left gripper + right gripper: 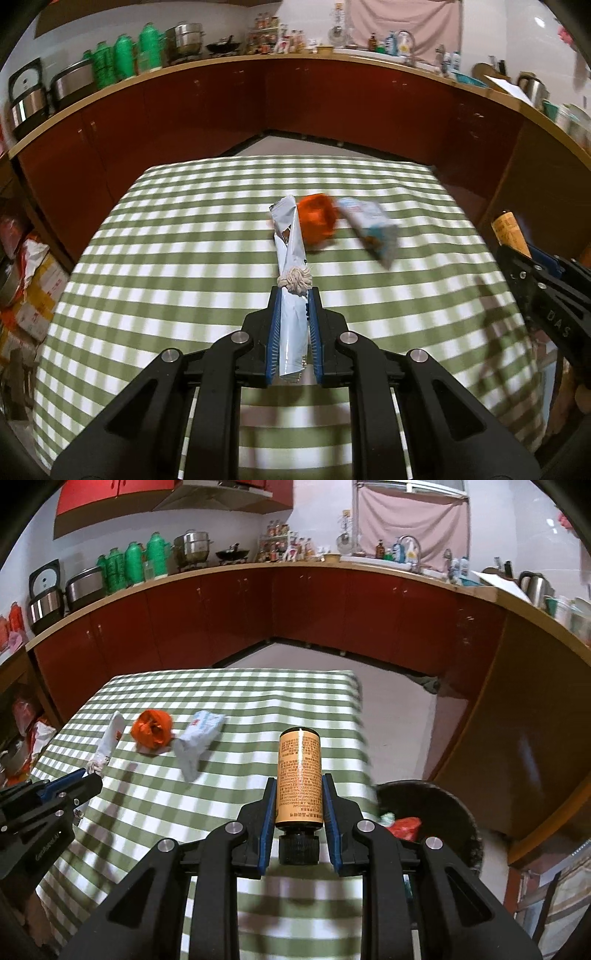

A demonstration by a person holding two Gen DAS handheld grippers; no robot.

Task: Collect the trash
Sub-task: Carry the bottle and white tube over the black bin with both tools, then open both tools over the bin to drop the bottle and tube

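Over checkered table [184, 258], left claw [294, 295] pinches wrapper [291, 258]; right claw [298, 784] pinches bottle [300, 775].

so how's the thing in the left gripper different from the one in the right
The left gripper holds a flat, crumpled silver wrapper; the right gripper holds a rigid orange bottle with a black cap. The wrapper is limp and long, the bottle round and stout. Both are clamped lengthwise, pointing forward.

I see green/white check tablecloth [229, 701], orange crumpled bag [152, 732], amber bottle [300, 779] w/ black cap, red cabinets [295, 609] upper frame.
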